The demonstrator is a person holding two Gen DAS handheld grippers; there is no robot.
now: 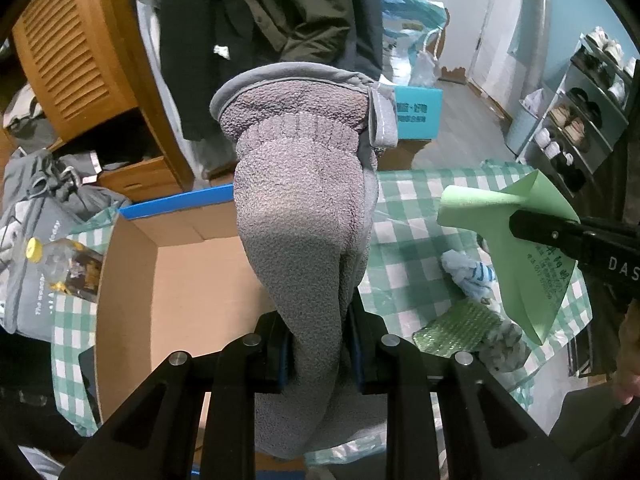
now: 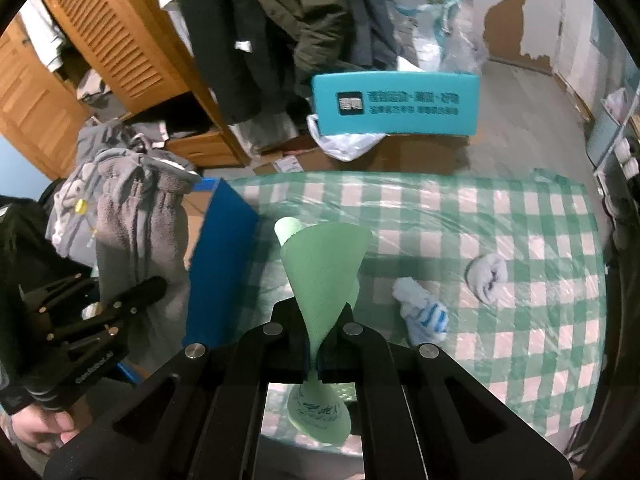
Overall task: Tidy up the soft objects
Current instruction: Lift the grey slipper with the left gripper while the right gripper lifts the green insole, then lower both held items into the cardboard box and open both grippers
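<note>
My left gripper (image 1: 318,344) is shut on a grey fleece glove (image 1: 300,208) and holds it upright over the open cardboard box (image 1: 132,280); the glove also shows in the right wrist view (image 2: 140,216). My right gripper (image 2: 314,354) is shut on a folded green paper sheet (image 2: 324,268) above the checked tablecloth (image 2: 500,216). In the left wrist view the right gripper (image 1: 520,226) holds that sheet (image 1: 528,260) at the right. Two rolled white socks (image 2: 424,314) (image 2: 488,276) lie on the cloth.
The box has a blue outer wall (image 2: 220,264). A green sponge-like pad (image 1: 456,330) lies on the cloth by the socks. A bottle with a yellow cap (image 1: 60,264) lies left of the box. A teal box (image 2: 396,104), a wooden wardrobe (image 2: 120,40) and hanging clothes stand behind.
</note>
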